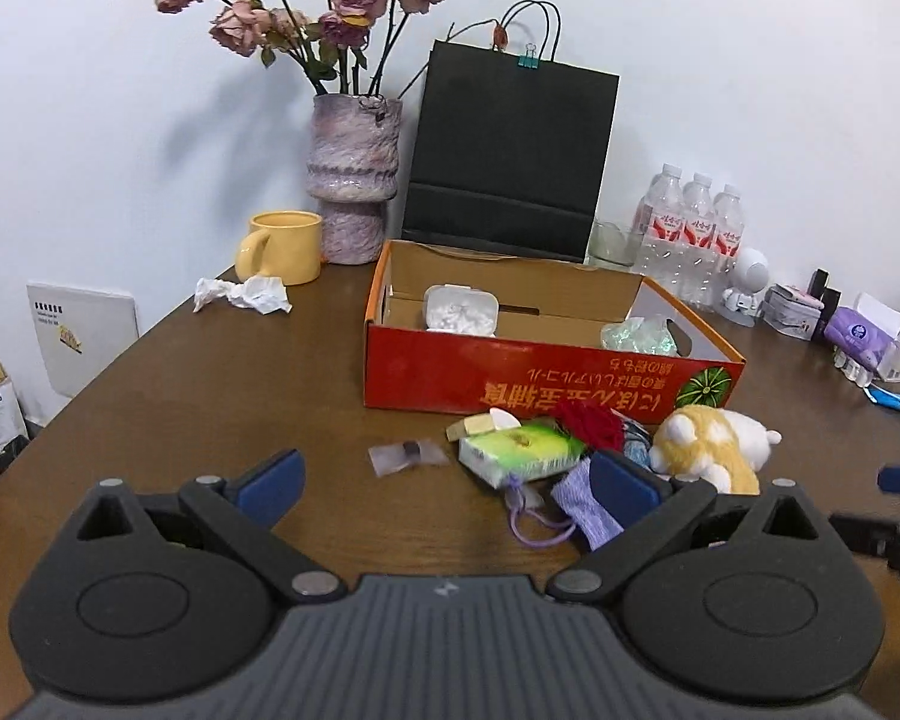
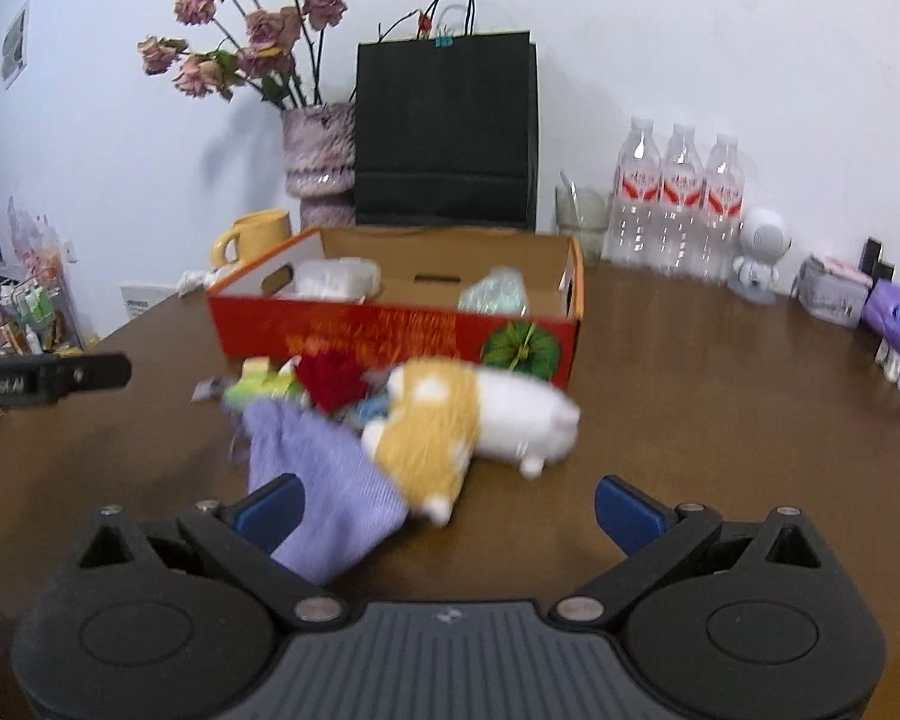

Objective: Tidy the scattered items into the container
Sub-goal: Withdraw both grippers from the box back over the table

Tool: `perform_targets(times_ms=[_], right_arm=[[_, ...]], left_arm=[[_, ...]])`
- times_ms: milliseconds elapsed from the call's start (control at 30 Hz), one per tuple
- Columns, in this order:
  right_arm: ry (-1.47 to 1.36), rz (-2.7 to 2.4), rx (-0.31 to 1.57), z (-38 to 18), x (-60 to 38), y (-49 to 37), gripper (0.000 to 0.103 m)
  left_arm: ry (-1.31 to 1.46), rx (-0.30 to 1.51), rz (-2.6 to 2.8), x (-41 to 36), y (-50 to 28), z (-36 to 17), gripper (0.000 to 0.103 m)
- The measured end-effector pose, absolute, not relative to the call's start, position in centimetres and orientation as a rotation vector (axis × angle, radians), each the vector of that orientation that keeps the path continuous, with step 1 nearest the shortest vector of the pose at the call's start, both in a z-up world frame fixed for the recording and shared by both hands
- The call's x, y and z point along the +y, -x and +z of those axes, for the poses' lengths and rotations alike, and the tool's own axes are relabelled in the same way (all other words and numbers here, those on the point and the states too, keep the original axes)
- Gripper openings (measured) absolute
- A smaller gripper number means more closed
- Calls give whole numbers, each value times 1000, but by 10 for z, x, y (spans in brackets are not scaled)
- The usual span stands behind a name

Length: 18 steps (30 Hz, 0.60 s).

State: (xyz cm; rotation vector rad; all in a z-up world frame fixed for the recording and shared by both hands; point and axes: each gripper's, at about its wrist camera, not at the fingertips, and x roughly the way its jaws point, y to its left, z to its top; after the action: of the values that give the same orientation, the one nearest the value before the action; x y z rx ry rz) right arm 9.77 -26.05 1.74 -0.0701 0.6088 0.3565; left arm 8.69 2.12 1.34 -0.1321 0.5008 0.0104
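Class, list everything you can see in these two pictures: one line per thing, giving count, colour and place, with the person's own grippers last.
cardboard box: one, red-orange, table centre
white tub: one, inside box, left
plush toy: one, yellow-white, before box
purple pouch: one, beside toy
green packet: one, before box
red flower: one, in pile
mug: one, yellow, behind box
vase: one, purple, with dried roses
paper bag: one, black, at wall
water bottles: three, clear
crumpled tissue: one, white
left gripper: open
right gripper: open

Wide-spread right claw (image 2: 447, 507) above blurred plush toy (image 2: 468, 420) beside purple pouch (image 2: 318, 492).
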Motion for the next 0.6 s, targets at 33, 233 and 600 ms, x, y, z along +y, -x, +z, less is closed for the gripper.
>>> perform_targets(times_ms=[33,233,600], right_arm=[[69,355,613,14,-261,-93,103],[54,350,648,0,-263,-83,103],[59,369,674,-7,-252,-98,103]], left_arm=[[135,500,6,21,-85,12,103],[108,512,-11,13,-78,8,103],[119,565,-6,17,-86,-7,103]])
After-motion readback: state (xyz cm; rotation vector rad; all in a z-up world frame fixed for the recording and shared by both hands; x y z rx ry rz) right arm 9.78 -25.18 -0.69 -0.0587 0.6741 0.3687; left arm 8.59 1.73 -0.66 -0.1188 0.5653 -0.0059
